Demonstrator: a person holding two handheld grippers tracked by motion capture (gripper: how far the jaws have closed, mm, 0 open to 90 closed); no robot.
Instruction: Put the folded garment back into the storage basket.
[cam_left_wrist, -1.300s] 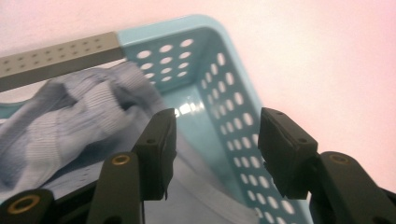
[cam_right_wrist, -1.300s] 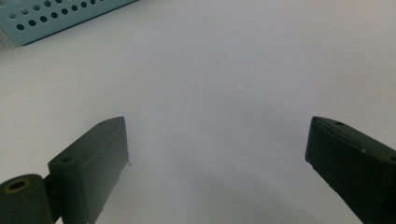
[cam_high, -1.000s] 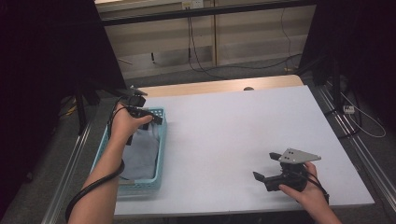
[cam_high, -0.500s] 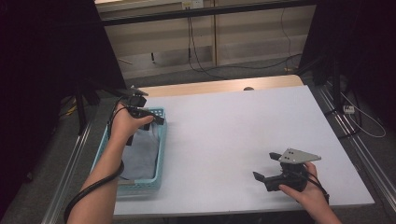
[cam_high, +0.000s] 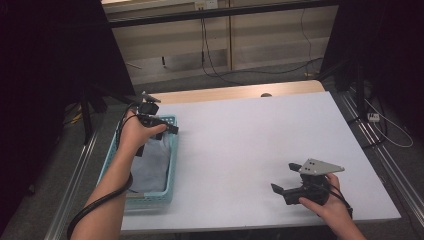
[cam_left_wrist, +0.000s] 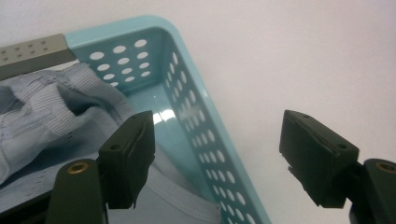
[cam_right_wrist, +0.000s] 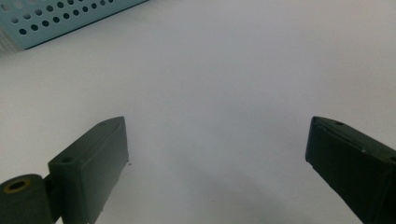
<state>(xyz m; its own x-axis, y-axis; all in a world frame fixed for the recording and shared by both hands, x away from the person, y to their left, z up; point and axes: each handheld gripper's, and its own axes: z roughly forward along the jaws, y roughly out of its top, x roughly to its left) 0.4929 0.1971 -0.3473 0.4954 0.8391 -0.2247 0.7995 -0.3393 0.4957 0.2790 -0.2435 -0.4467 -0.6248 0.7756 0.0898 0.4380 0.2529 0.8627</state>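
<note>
Left tool (cam_left_wrist: 217, 158) above basket (cam_left_wrist: 196, 112) rim (jaws apart), garment (cam_left_wrist: 51, 116) folds close up.

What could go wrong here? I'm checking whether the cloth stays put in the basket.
The left gripper, whose jaws have just been opening, straddles the basket wall with nothing between them; lowering could knock the rim. The pale blue cloth lies bunched near that corner, so a jaw might snag it when pulling away. The right gripper rests open, far off.

Dim surroundings, soft shadows, mild blur
</note>
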